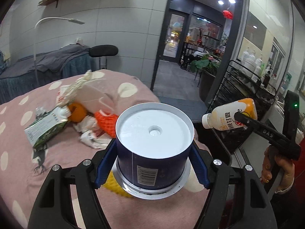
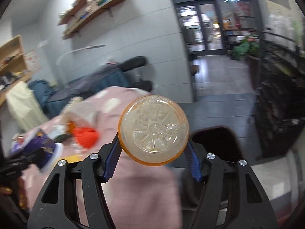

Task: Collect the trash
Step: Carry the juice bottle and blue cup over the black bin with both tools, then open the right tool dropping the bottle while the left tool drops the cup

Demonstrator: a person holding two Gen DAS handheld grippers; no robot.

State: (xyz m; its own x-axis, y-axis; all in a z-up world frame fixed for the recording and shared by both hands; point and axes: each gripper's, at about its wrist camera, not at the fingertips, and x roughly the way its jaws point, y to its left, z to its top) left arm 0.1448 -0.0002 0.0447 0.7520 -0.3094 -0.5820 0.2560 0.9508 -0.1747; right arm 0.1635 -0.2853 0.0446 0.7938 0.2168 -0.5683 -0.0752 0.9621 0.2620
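Your left gripper (image 1: 153,164) is clamped on a dark blue paper cup (image 1: 152,152), its blue pads pressing both sides; the cup is turned so its white bottom faces the camera, and it is held above the pink polka-dot bedspread (image 1: 22,152). Your right gripper (image 2: 152,152) is clamped on an orange-and-white drink bottle (image 2: 153,130), whose clear base fills the right wrist view; from the left wrist view you see that bottle off to the right past the bed's edge, white cap pointing left, tilted. The rest of the trash lies in a heap on the bedspread farther back: a green carton (image 1: 45,127), an orange fruit (image 1: 77,111), a piece of orange foam net (image 1: 105,122), crumpled white wrappers (image 1: 91,133) and a white foam container (image 1: 93,97).
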